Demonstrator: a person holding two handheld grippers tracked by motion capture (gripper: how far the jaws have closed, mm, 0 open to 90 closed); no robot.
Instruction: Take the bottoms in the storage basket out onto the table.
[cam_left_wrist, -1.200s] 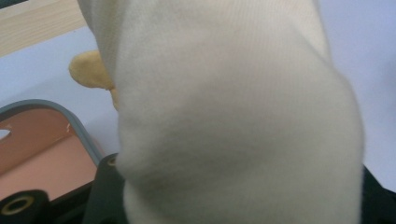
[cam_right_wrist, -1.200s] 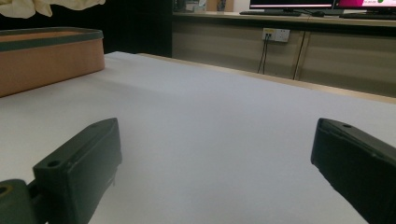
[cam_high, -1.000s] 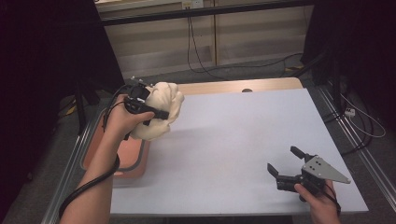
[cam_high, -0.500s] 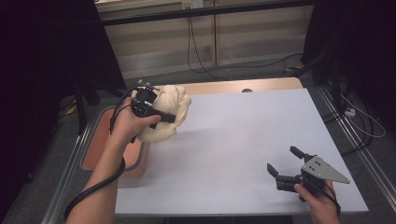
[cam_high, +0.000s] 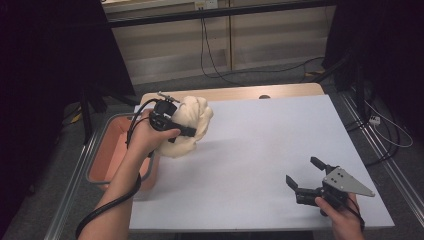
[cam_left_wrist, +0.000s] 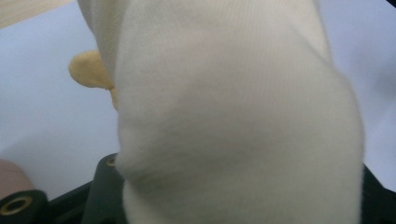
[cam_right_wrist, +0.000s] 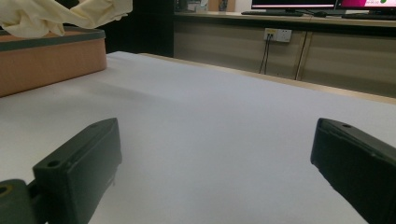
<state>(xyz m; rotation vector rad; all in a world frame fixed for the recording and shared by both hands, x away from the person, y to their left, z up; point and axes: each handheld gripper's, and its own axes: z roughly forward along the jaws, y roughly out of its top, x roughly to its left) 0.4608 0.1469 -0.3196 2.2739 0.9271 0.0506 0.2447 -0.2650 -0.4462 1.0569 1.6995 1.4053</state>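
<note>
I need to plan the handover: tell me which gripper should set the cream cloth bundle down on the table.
Left. The left gripper is already shut on the cream cloth bundle, holding it above the table's left edge beside the orange bin. The right gripper sits open at the near right corner, far away.

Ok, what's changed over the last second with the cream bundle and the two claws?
The left claw, shut on the cream cloth bundle, has carried it rightward from over the orange bin edge, further onto the white table, and slightly lower. The right claw stayed open, resting at the near right.
</note>
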